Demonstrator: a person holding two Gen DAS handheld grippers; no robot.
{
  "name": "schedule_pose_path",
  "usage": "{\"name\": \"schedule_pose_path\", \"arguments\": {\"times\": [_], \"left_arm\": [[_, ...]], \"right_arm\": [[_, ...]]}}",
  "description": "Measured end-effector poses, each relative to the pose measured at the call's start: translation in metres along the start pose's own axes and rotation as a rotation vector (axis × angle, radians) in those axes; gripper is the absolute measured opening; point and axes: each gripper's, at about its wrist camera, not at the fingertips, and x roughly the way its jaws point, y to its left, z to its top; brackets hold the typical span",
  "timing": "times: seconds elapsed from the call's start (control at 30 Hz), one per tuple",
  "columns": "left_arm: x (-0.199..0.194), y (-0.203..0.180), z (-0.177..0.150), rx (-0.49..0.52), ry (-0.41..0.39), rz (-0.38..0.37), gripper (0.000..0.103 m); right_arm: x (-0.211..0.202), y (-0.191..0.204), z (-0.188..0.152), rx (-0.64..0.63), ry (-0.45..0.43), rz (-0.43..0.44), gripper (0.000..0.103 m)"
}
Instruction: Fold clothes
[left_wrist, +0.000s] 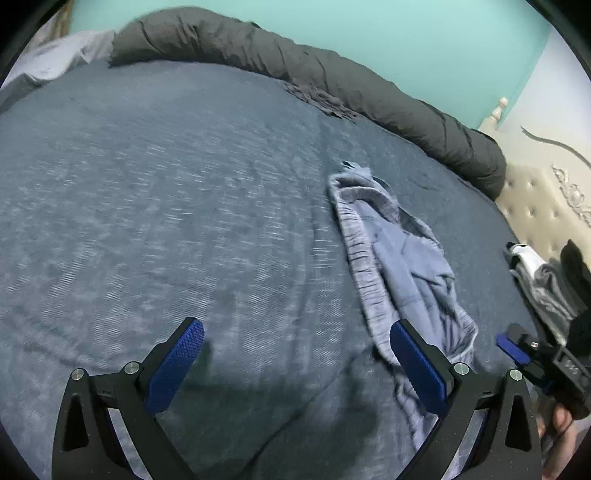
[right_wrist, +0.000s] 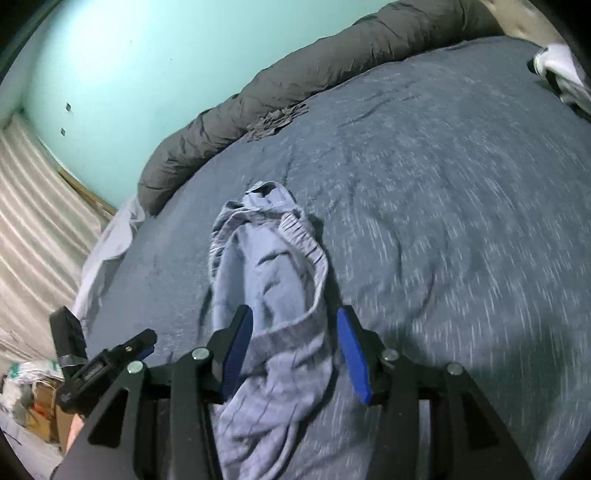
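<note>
A crumpled light-blue pair of shorts (left_wrist: 402, 258) with an elastic waistband lies on the blue-grey bedspread (left_wrist: 166, 203). My left gripper (left_wrist: 295, 354) is wide open and empty, low over the bedspread, with its right finger beside the shorts' near end. The right gripper (left_wrist: 517, 347) shows at the right edge of the left wrist view. In the right wrist view the shorts (right_wrist: 273, 266) stretch away from my right gripper (right_wrist: 295, 343), which is open with its blue pads on either side of the waistband, not closed on it. The left gripper (right_wrist: 110, 362) shows at lower left.
A rolled dark grey duvet (left_wrist: 295, 66) lines the far edge of the bed against a teal wall. More clothes (left_wrist: 546, 280) are piled at the right by a tufted beige headboard (left_wrist: 535, 206). A striped curtain (right_wrist: 33, 206) and clutter (right_wrist: 33, 398) lie beyond the bed's left side.
</note>
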Motion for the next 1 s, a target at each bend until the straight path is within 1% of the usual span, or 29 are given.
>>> {"name": "schedule_pose_path", "arguments": {"times": [0.03, 0.13, 0.2, 0.3, 0.4, 0.5, 0.63, 0.7, 0.73, 0.83, 0.87, 0.9, 0.97, 1.0], "left_arm": [[0.005, -0.003, 0.002, 0.006, 0.006, -0.009, 0.103], [0.013, -0.012, 0.004, 0.050, 0.006, -0.001, 0.103], [0.020, -0.017, 0.006, 0.075, 0.019, -0.001, 0.103], [0.030, -0.020, 0.012, 0.072, 0.031, -0.010, 0.103], [0.037, -0.021, 0.016, 0.061, 0.042, -0.030, 0.103], [0.044, -0.021, 0.018, 0.063, 0.050, -0.034, 0.103], [0.052, -0.020, 0.017, 0.048, 0.068, -0.046, 0.102], [0.053, -0.021, 0.016, 0.049, 0.065, -0.054, 0.102], [0.054, -0.022, 0.016, 0.050, 0.063, -0.058, 0.100], [0.049, -0.026, 0.016, 0.067, 0.041, -0.066, 0.086], [0.048, -0.028, 0.017, 0.074, 0.038, -0.073, 0.084], [0.049, -0.030, 0.017, 0.080, 0.042, -0.083, 0.083], [0.053, -0.032, 0.016, 0.089, 0.059, -0.104, 0.070], [0.055, -0.034, 0.014, 0.092, 0.071, -0.114, 0.069]], "right_arm": [[0.004, -0.002, 0.003, 0.009, 0.004, -0.008, 0.048], [0.019, -0.010, 0.010, 0.016, 0.035, -0.035, 0.048], [0.027, -0.013, 0.014, 0.015, 0.047, -0.055, 0.048], [0.037, -0.018, 0.017, 0.033, 0.060, -0.076, 0.048], [0.045, -0.021, 0.018, 0.028, 0.079, -0.078, 0.048], [0.050, -0.022, 0.017, 0.016, 0.093, -0.076, 0.048], [0.053, -0.025, 0.016, 0.032, 0.096, -0.043, 0.048], [0.052, -0.025, 0.015, 0.031, 0.095, -0.039, 0.048], [0.052, -0.025, 0.015, 0.030, 0.095, -0.038, 0.048], [0.054, -0.024, 0.018, 0.033, 0.093, -0.034, 0.048], [0.055, -0.024, 0.019, 0.038, 0.091, -0.032, 0.048], [0.056, -0.025, 0.020, 0.042, 0.089, -0.030, 0.048], [0.055, -0.026, 0.020, 0.054, 0.087, -0.024, 0.048], [0.055, -0.025, 0.020, 0.053, 0.087, -0.023, 0.048]]}}
